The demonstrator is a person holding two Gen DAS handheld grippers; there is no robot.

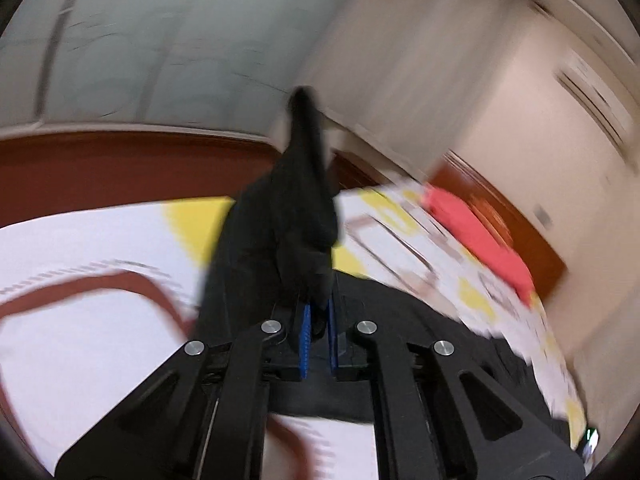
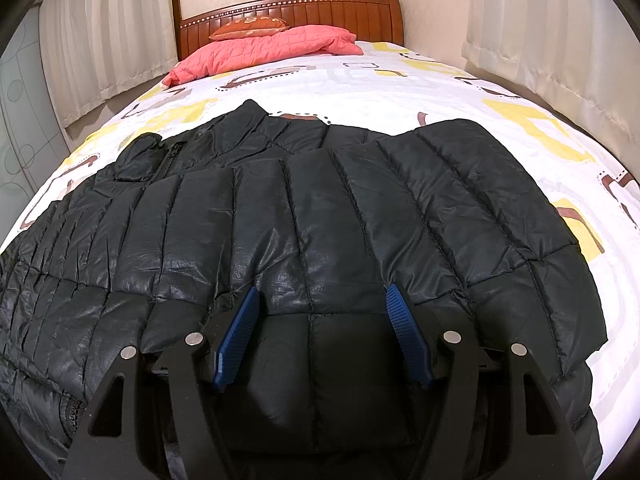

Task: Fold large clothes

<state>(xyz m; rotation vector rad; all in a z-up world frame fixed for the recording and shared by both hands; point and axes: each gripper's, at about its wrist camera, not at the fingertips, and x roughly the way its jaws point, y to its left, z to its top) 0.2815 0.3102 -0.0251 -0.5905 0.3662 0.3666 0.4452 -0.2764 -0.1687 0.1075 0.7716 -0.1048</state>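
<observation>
While pinched shut on a flap of the black quilted puffer jacket [image 1: 296, 216], left gripper [image 1: 318, 320] trails cloth toward 12 o'clock; right gripper [image 2: 322, 304], spread wide over the bulk across the patterned bed sheet [image 2: 400, 80], grabs nothing.

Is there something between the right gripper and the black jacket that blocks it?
Nothing visible does. The right gripper has its fingers spread directly on the black jacket, which lies on the bed.

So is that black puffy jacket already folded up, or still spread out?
Mostly spread: the black jacket lies wide across the bed. The left gripper pinches and lifts one bunched part of it.
</observation>
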